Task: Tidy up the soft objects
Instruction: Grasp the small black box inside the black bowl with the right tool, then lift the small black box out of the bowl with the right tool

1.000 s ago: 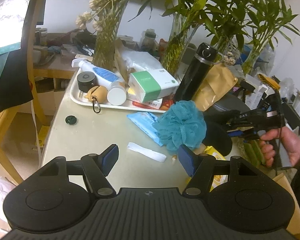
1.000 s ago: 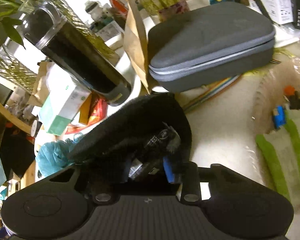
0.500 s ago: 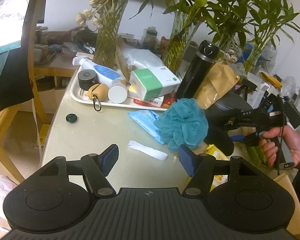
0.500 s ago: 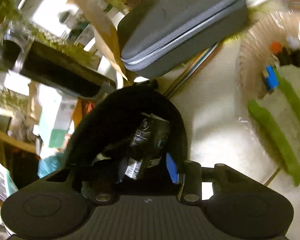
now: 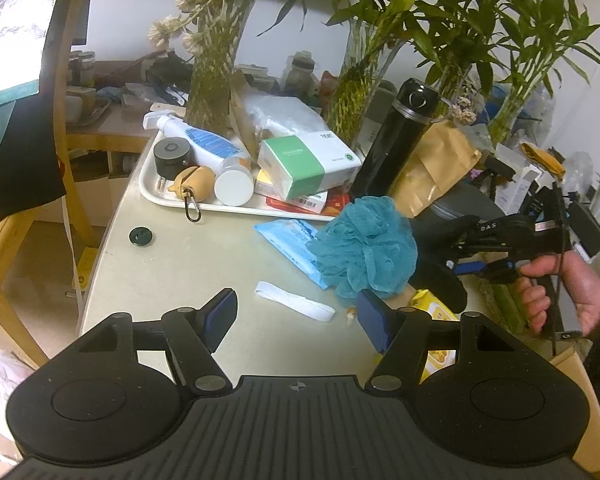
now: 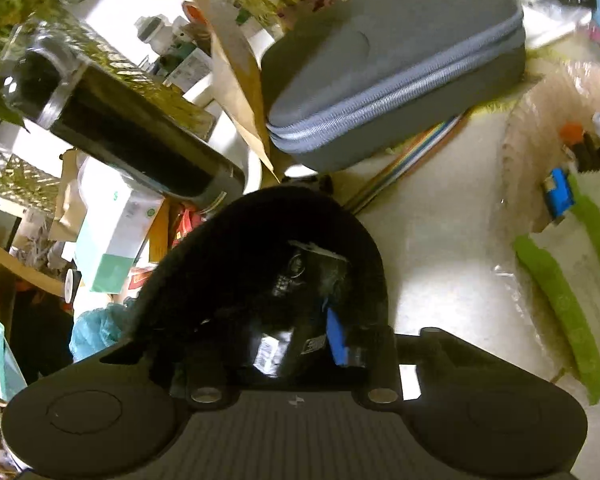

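Observation:
A black fuzzy cap (image 6: 260, 248) with labels inside fills my right gripper (image 6: 268, 334). Its jaws are closing on the cap's rim, with one blue pad (image 6: 336, 336) pressed against the fabric and the other hidden by it. In the left wrist view the cap (image 5: 440, 280) hangs from that gripper, which a hand (image 5: 560, 292) holds at the right. A teal mesh bath pouf (image 5: 368, 248) lies on the table beside it. My left gripper (image 5: 296, 315) hovers open over the table's near part with nothing between its fingers. A white fabric strip (image 5: 294, 307) lies just beyond them.
A white tray (image 5: 148, 184) with bottles and boxes sits at the back left. A black flask (image 5: 396, 144), brown paper bag (image 5: 432, 176), grey zip case (image 6: 392, 64), glass vases of plants, a blue wipes pack (image 5: 288, 240) and a green-striped packet (image 6: 568, 304) crowd the table.
The right gripper has rolled a little with the black cap still in its jaws, and the hand holding it shifted slightly. The left gripper has stayed put.

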Tool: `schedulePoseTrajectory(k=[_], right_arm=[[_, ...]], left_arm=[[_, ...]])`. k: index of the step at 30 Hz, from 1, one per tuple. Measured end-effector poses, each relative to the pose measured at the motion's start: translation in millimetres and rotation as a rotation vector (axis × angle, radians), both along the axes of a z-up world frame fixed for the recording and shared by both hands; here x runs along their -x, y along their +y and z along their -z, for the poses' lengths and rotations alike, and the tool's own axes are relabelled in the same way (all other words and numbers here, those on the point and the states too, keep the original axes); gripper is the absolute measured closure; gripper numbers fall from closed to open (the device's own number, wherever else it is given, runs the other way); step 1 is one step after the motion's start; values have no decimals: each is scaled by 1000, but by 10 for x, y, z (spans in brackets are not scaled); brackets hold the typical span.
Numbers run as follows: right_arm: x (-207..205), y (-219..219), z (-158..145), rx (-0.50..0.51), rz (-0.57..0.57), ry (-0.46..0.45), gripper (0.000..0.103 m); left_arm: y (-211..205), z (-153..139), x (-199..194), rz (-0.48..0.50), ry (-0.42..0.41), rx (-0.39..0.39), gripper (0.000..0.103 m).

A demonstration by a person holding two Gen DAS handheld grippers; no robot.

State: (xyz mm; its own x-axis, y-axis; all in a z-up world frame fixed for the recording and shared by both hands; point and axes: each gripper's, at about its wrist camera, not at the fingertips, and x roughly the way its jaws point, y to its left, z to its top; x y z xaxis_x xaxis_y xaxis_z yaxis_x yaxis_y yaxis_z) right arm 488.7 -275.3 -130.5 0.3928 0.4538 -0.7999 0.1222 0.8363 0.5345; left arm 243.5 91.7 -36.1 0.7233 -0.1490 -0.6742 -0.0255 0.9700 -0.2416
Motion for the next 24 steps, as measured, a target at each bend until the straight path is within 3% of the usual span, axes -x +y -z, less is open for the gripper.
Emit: schedulePoseTrajectory(k=[13, 16, 24], right_arm=[[399, -144, -708, 130, -72, -206, 74], [471, -251, -637, 141, -91, -148, 73], [613, -502, -52, 125, -163, 118, 72]], left_arm=[[-79, -17, 3, 56, 3, -19, 38], [-61, -25, 20, 47, 0, -18, 38], [-27, -64, 14, 27, -6, 7, 38]])
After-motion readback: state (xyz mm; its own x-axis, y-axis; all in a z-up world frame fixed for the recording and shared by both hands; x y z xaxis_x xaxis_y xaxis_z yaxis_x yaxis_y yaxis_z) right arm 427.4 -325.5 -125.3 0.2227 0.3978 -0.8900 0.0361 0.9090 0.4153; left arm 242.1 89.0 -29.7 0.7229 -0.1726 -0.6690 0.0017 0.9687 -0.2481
